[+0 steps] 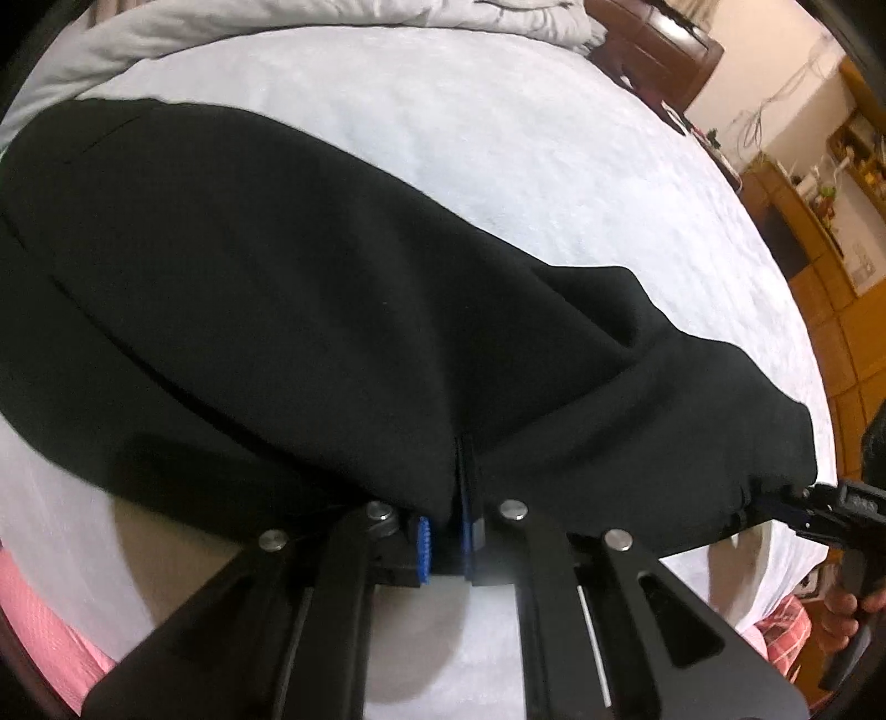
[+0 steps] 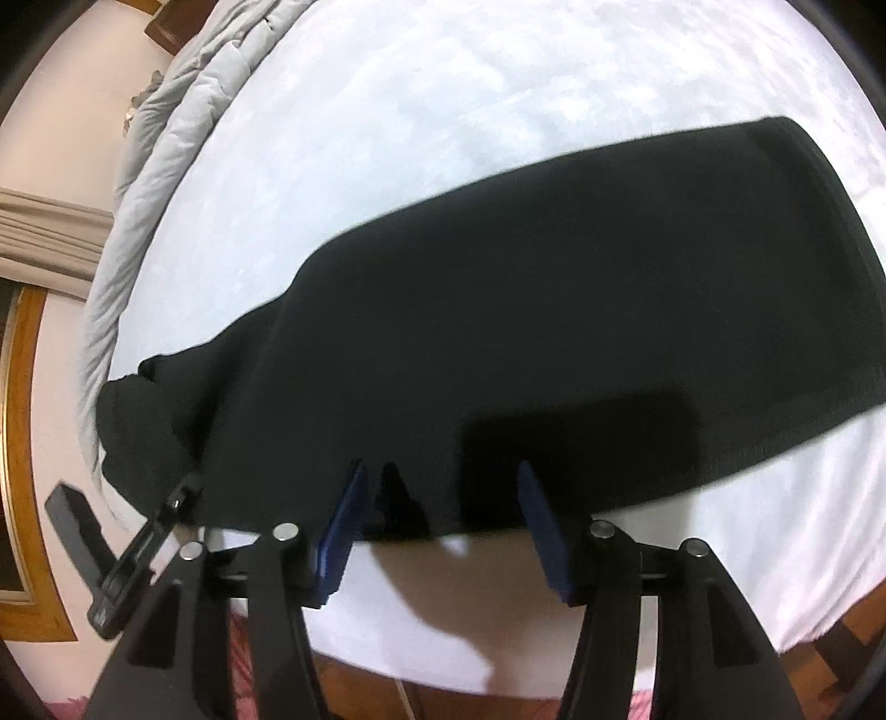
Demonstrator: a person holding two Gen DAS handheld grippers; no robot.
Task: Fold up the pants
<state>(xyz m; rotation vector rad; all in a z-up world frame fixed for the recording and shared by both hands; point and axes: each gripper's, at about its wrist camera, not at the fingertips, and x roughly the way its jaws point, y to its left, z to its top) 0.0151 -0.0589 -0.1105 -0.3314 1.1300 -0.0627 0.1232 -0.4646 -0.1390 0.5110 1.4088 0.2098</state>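
Note:
Black pants lie spread lengthwise over the white bed. My left gripper is shut on the pants' near edge; the cloth bunches up over its blue pads. In the right wrist view the same pants stretch from left to upper right. My right gripper is open, its blue pads wide apart with the pants' near edge lying loosely between them. The left gripper shows there clamped on the left end of that edge. The right gripper appears at the pants' right corner.
A grey duvet is bunched along the far side of the bed. Wooden cabinets and a tiled floor lie beyond the bed's right edge. A person's hand holds the right gripper's handle. Pink cloth shows at lower left.

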